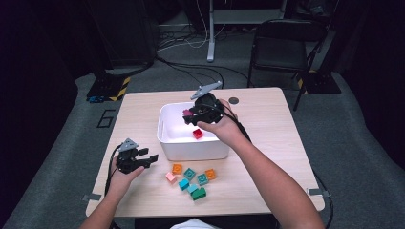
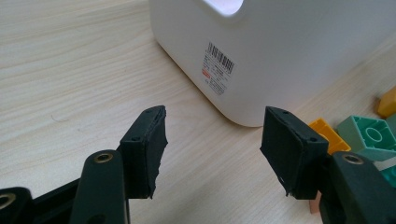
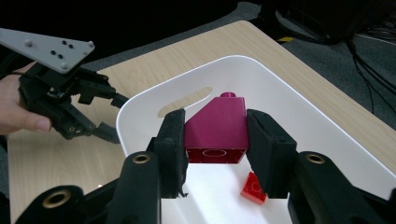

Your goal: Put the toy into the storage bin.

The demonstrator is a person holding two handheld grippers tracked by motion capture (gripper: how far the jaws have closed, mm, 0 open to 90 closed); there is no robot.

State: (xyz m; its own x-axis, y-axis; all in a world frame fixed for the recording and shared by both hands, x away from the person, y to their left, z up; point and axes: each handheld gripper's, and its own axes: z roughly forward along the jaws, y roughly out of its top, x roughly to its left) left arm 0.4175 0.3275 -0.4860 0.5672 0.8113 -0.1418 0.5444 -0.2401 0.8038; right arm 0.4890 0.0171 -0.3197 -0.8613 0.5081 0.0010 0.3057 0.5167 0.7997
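My right gripper (image 1: 189, 116) hangs over the white bin (image 1: 165, 138) and is shut on a magenta sloped brick (image 3: 217, 128), held above the bin's inside (image 3: 289, 112). A small red brick (image 3: 252, 187) lies on the bin floor, also seen from above as the red brick (image 1: 197, 134). My left gripper (image 1: 149, 158) rests low at the bin's front left corner, open with nothing between its jaws; its view faces the bin's outer wall (image 2: 280, 51). Loose bricks (image 1: 191, 180) in orange, teal, pink and green lie in front of the bin.
The wooden table (image 1: 267, 119) has bare room at right and far left. An orange brick (image 2: 327, 135) and a teal brick (image 2: 369, 137) sit close to my left gripper's right jaw. A dark round mark (image 1: 233, 100) lies behind the bin. A folding chair (image 1: 282, 43) stands beyond the table.
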